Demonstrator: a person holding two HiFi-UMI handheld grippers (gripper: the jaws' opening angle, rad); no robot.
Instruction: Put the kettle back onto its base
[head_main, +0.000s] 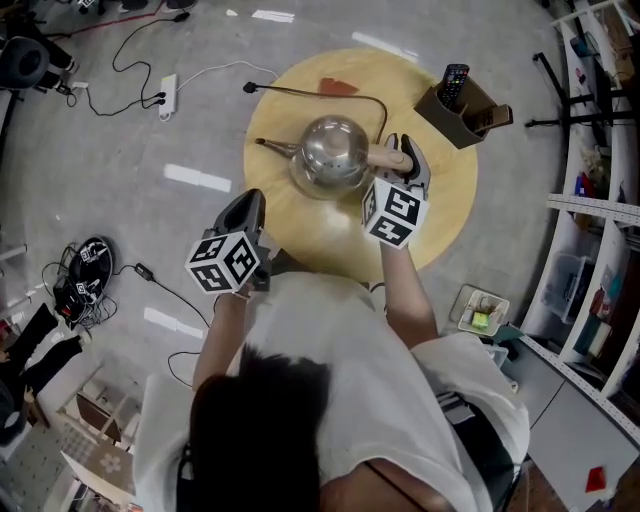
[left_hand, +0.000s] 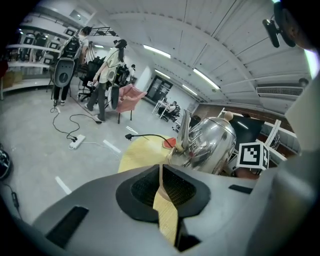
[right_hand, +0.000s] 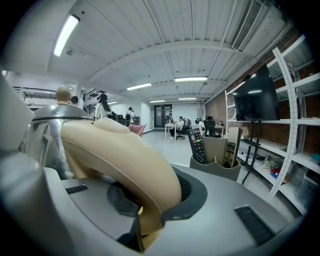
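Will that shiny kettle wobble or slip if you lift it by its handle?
Probably stiff: the kettle looks like polished metal, so it shouldn't bend. Its round body sits to one side of the handle that the right gripper clamps, so it may droop on that side. The smooth handle might slip a little.

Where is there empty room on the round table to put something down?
The biggest bare patch of table is near right, between the right gripper and the rim. A smaller one lies between the kettle and the left edge. Crowded: the middle with the kettle, the far side with the cord, the far right with the remote holder.
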